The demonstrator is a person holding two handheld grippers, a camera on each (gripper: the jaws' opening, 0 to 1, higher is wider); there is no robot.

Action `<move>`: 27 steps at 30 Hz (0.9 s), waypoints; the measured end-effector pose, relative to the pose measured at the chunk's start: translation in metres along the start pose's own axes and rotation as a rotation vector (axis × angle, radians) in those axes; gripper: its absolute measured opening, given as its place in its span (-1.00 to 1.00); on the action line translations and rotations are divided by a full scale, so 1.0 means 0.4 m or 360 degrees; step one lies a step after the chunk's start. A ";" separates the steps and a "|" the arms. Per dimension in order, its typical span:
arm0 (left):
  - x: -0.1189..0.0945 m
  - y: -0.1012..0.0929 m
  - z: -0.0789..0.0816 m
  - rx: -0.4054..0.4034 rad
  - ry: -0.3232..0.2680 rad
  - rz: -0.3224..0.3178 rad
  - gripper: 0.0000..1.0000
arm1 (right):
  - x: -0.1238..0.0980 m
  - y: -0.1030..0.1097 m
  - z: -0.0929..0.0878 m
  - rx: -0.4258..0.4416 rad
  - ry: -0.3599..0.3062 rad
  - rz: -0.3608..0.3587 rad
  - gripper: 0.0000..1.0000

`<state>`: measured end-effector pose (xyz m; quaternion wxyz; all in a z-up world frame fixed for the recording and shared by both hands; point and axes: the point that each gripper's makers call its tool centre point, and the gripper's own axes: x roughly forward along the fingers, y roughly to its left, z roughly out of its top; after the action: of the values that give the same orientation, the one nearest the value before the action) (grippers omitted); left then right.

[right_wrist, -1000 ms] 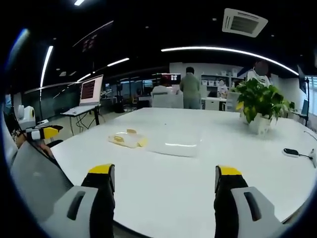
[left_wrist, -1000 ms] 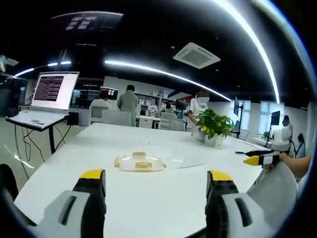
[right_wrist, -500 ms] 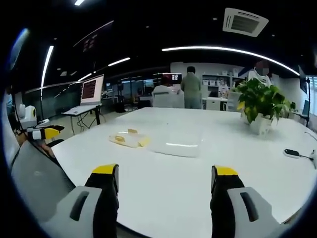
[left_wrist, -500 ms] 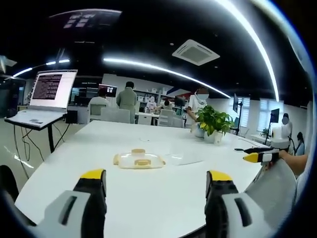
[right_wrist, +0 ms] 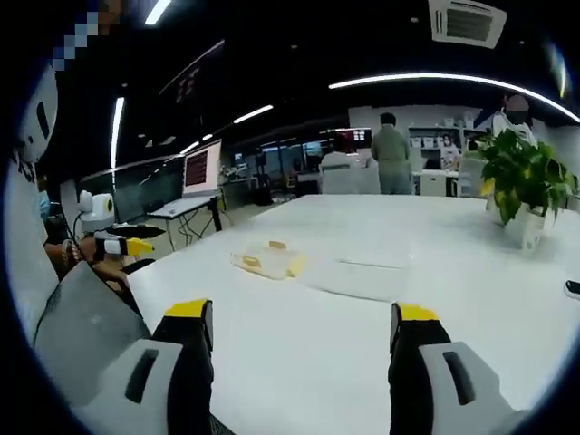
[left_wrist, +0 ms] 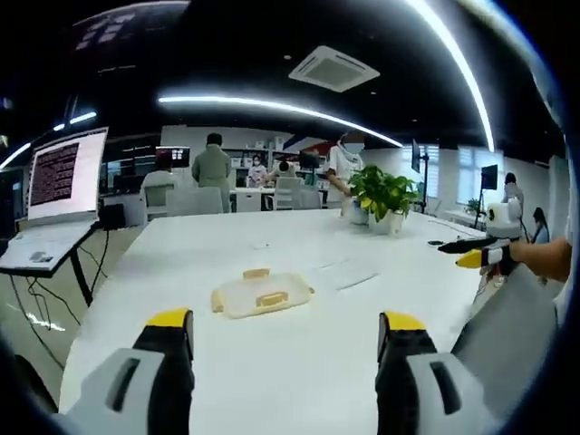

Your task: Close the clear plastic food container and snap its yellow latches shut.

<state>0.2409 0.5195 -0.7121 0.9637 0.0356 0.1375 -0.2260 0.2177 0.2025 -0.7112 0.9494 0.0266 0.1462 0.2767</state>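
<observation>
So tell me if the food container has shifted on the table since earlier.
No. The container sits in line with the potted plant as before; only the camera moved.

Too small and glary to tell whether the yellow latches on the clear plastic food container (left_wrist: 261,293) are snapped or loose; same in the right gripper view, container (right_wrist: 269,263) just a pale blur. Flat clear sheet (right_wrist: 356,277) beside it barely distinguishable from the white table (right_wrist: 471,299). Laptop (left_wrist: 56,186) screen text unreadable. Black object (right_wrist: 573,289) cut off at the right edge. Far people indistinct
</observation>
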 end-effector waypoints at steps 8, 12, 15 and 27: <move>0.087 0.079 0.008 0.0065 0.0057 0.0007 0.51 | 0.125 -0.022 -0.016 -0.0196 0.0224 0.0087 0.28; 0.127 0.118 0.007 0.0149 0.0114 0.0022 0.50 | 0.194 -0.026 -0.033 -0.0225 0.0346 0.0141 0.26; 0.159 0.140 -0.003 0.0254 0.0204 -0.0013 0.50 | 0.239 -0.018 -0.030 -0.0297 0.0401 0.0203 0.23; 0.287 0.196 -0.012 0.0812 0.0476 -0.0249 0.51 | 0.387 0.018 0.077 -0.0603 0.0387 0.0443 0.15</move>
<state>0.3735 0.5414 -0.7485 0.8724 0.2985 0.2190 -0.3191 0.3475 0.2920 -0.7214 0.8658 -0.1651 0.1997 0.4281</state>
